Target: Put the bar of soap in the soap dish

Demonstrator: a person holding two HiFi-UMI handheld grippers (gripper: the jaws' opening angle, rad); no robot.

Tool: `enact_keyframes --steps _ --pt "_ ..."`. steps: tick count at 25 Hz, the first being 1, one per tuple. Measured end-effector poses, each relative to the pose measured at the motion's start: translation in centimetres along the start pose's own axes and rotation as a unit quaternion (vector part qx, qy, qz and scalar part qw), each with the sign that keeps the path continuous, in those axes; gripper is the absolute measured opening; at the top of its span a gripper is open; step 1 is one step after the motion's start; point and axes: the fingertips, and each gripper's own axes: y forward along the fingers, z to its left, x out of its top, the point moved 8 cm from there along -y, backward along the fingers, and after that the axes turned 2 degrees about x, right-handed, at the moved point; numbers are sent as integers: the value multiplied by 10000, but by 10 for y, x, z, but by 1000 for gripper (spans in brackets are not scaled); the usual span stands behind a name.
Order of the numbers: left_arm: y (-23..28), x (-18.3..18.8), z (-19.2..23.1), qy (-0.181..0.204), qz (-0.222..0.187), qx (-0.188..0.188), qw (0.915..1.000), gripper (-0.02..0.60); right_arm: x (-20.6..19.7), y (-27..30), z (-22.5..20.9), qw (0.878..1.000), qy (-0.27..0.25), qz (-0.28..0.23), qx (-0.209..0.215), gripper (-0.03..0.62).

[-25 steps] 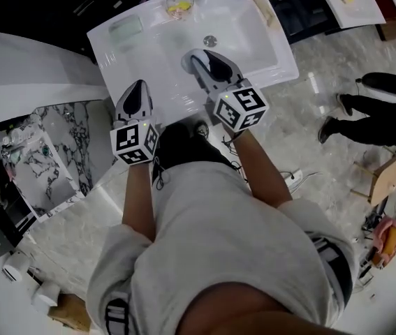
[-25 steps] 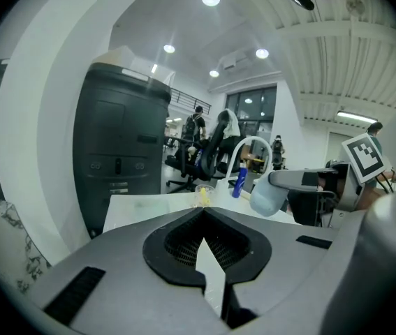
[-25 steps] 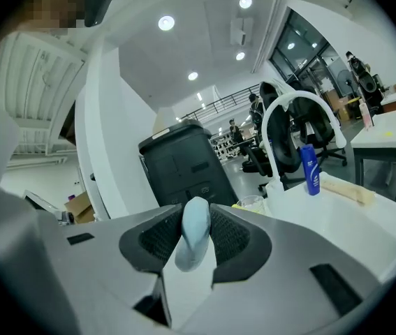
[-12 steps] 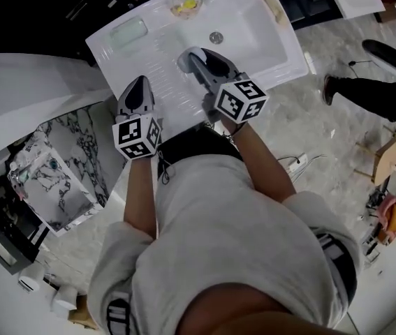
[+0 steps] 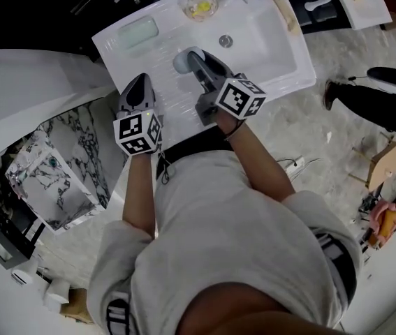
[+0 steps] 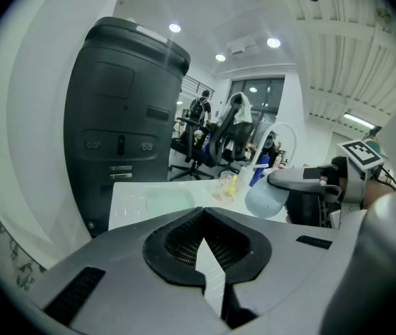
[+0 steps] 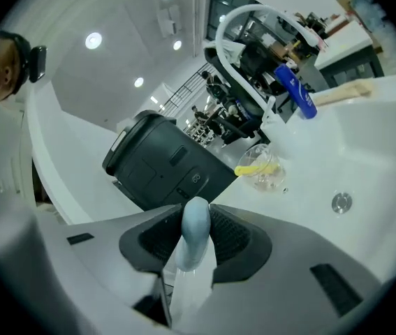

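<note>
Fingers: the right gripper (image 7: 195, 218) squeezes the pale blue soap (image 7: 196, 237) between its pads. The left gripper (image 6: 202, 222) is closed on nothing.
Soap place: top middle of the head view, in the air over the white sink (image 5: 274, 54).
Dish: I think it is the green tray (image 5: 138, 31), at the upper left, near the soap.
Soap way: it stands on its thin edge. Its long side seems to run along the jaws, pointing up and left.
Do it well: hold tight, carry it over the tray, turn it flat, lower it in, then let go.
</note>
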Motion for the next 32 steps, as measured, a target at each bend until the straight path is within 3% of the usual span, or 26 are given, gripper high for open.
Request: enact_keyframes --steps 17,32 --pt "23 -6 30 -416 278 794 9956 17 -13 86 -24 9920 1012 744 123 121" --pt "43 -7 38 -549 392 1013 9926 17 -12 138 -35 9862 1344 968 44 121"
